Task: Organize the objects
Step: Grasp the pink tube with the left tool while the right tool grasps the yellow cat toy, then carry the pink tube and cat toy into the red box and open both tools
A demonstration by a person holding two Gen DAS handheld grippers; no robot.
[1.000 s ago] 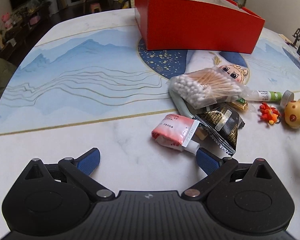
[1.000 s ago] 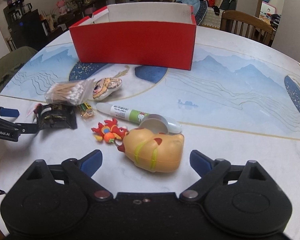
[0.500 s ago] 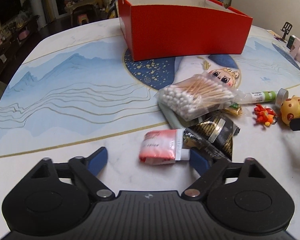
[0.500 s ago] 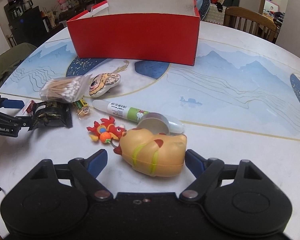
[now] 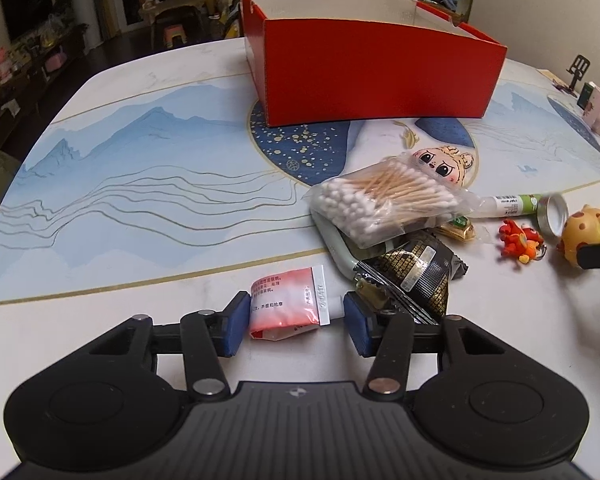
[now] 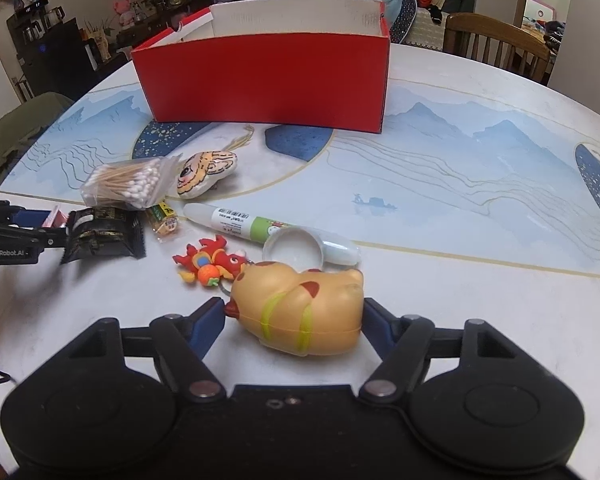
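Left gripper [image 5: 296, 318]: jaws just closing, pads touching both ends of the pink-and-white soft tube [image 5: 288, 304], for lifting.
Right gripper [image 6: 294, 320]: just closing, pads flanking the tan plastic animal toy [image 6: 300, 312]; contact unclear.
Red cardboard box [image 6: 264, 80]: open-topped beyond the clutter, likely destination.

Seeing wooden chair [image 6: 496, 46] standing far right, dark TV [image 5: 26, 10] hanging far left on pale wall, room lying dim.

Readable lettering on the table's things

"GenRobot.AI" stands in white on the black left gripper [image 6: 56, 236]. The pink tube [image 5: 288, 304] and the green-ended glue stick [image 6: 252, 224] carry print too small to read.
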